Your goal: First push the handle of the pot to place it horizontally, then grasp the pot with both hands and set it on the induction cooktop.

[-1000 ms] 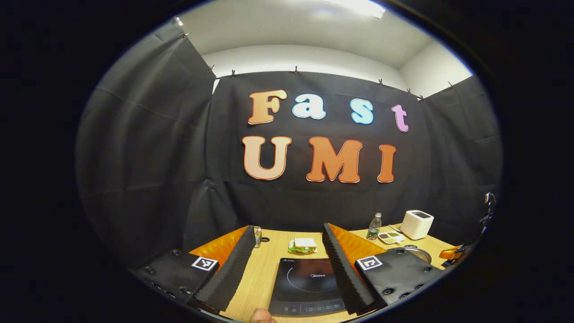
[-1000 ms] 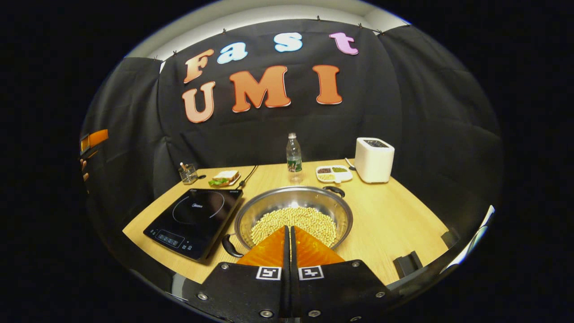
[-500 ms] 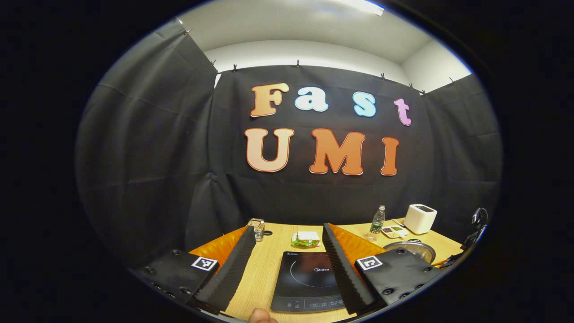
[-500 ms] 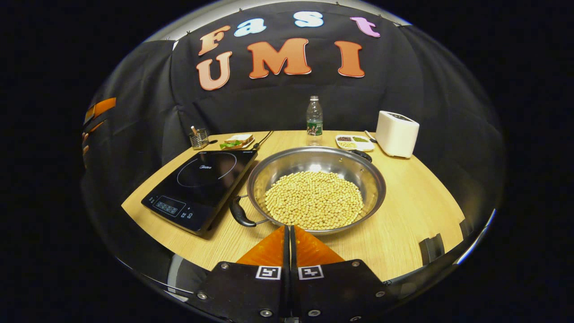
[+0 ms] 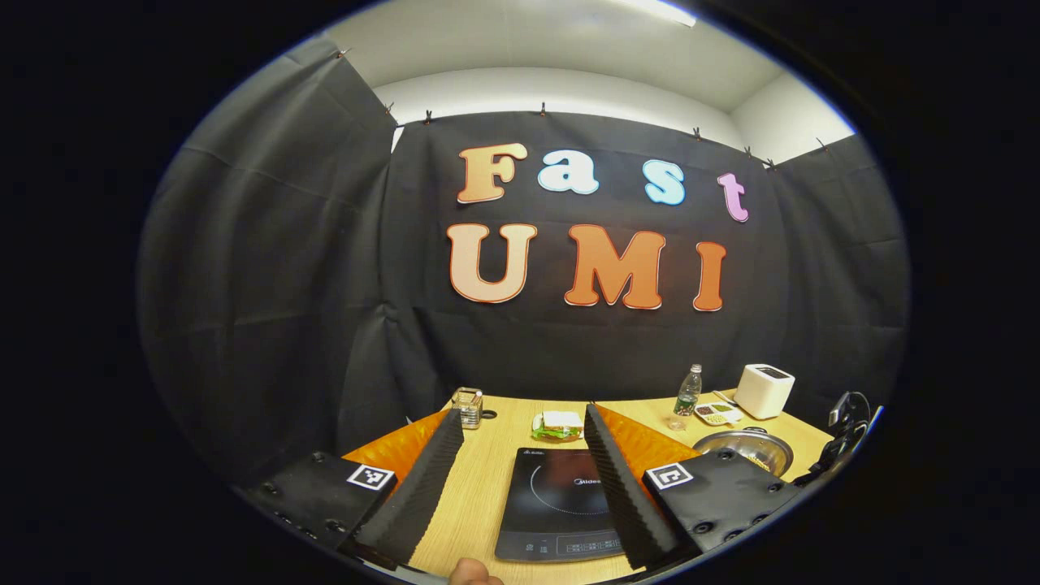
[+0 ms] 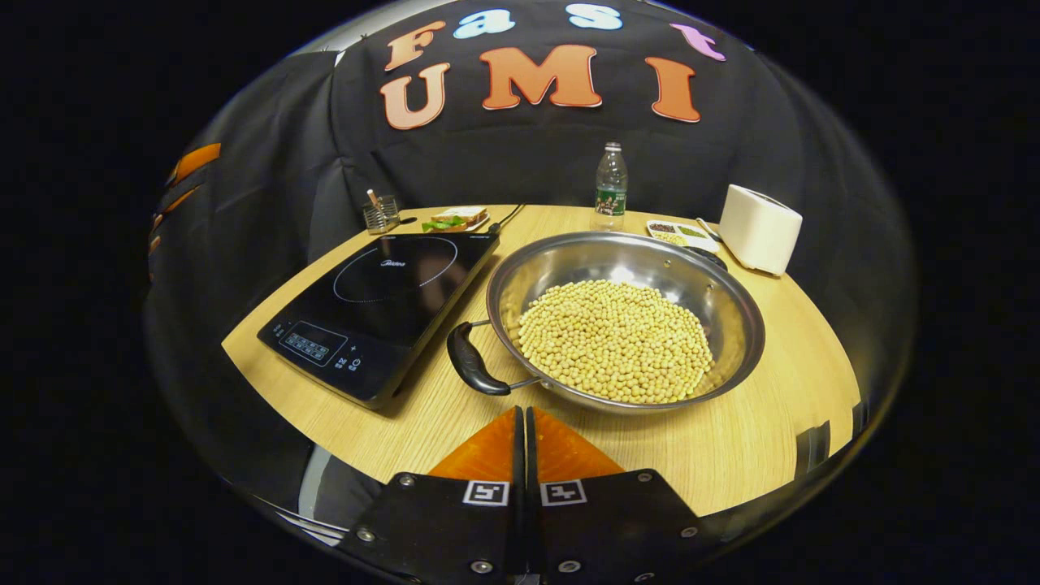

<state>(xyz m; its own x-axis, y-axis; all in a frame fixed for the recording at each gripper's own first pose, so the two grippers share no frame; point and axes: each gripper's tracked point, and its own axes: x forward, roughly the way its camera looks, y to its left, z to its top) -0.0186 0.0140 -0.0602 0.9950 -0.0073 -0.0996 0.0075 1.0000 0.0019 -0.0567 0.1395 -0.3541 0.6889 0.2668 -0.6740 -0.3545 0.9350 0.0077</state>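
Observation:
A steel pot (image 6: 735, 325) full of pale beans sits on the wooden table, with one black handle (image 6: 472, 370) at its near-left and another (image 6: 705, 256) at its far-right rim. To its left lies the black induction cooktop (image 6: 382, 301). My right gripper (image 6: 524, 413) is shut, empty, just in front of the pot near the black handle. In the left gripper view my left gripper (image 5: 520, 422) stands open above the cooktop (image 5: 561, 504), with the pot (image 5: 743, 445) at the right.
At the back of the table stand a water bottle (image 6: 611, 188), a white toaster (image 6: 760, 229), a small divided dish (image 6: 681, 234), a sandwich plate (image 6: 457, 218) and a glass holder (image 6: 380, 215). The table edge (image 6: 341, 451) runs close below my right gripper.
The right gripper has drawn back and tilted down: the pot, once under its fingers, now lies wholly ahead of them. The left gripper view has drifted a little, with the table showing more.

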